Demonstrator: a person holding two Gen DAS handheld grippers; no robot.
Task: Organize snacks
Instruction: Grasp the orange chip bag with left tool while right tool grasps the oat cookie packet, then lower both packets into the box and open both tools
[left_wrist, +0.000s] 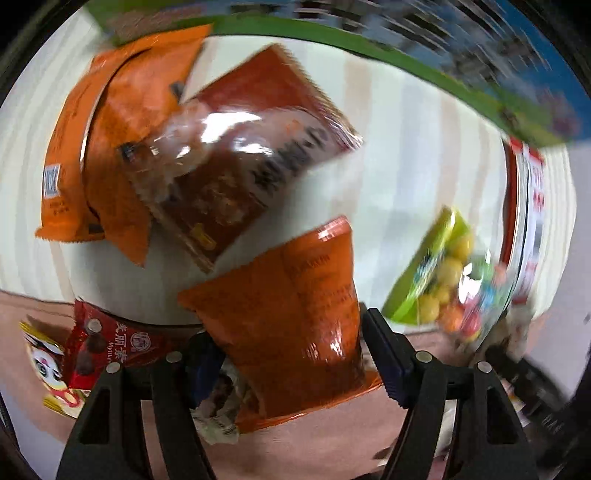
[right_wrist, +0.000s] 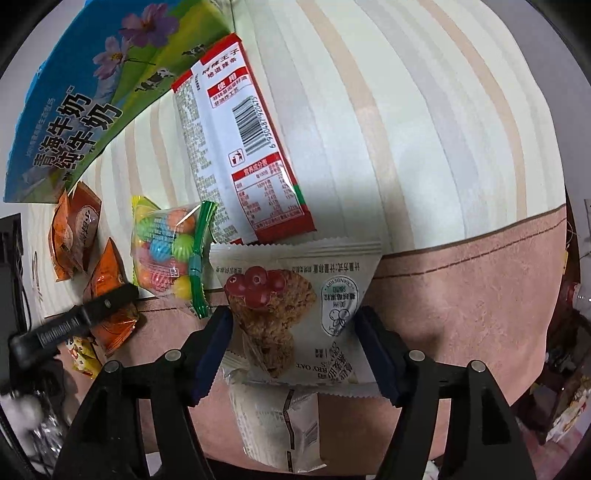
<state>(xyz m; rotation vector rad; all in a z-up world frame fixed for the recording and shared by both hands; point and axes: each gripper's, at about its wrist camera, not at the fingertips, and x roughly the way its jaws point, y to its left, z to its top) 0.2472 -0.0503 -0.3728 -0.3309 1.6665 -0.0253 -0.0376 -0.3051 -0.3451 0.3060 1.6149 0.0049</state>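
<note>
1. Left gripper (left_wrist: 295, 354) had its jaws spread wide, and we saw an orange snack packet (left_wrist: 295, 306) sitting between them, nearer the left jaw and apparently touching neither pad, though the blur kept us from being sure.
2. That packet ran lengthwise away from the gripper, its serrated far end tilted slightly left over the striped cloth (left_wrist: 406, 155).
3. Beyond it we found a dark red packet (left_wrist: 243, 158) lying diagonally on two more orange packets (left_wrist: 107, 147), well apart from the jaws.
4. To the right lay a bag of coloured candy balls (left_wrist: 447, 277); to the left, beside the left finger, a red chocolate packet (left_wrist: 107, 343).
5. Right gripper (right_wrist: 295, 350) also stood with its jaws apart, framing a white cranberry oat bar packet (right_wrist: 295, 314) on either side without closing on it.
6. We saw that packet lying crosswise to the fingers, its wider serrated edge farthest from the gripper and its print upside down to the camera.
7. Just past it lay a red-and-white packet with a barcode (right_wrist: 240, 147), its long axis running away and leftward toward a milk carton (right_wrist: 92, 103).
8. A second white packet (right_wrist: 277, 428) lay under the oat bar, nearer the camera.
</note>
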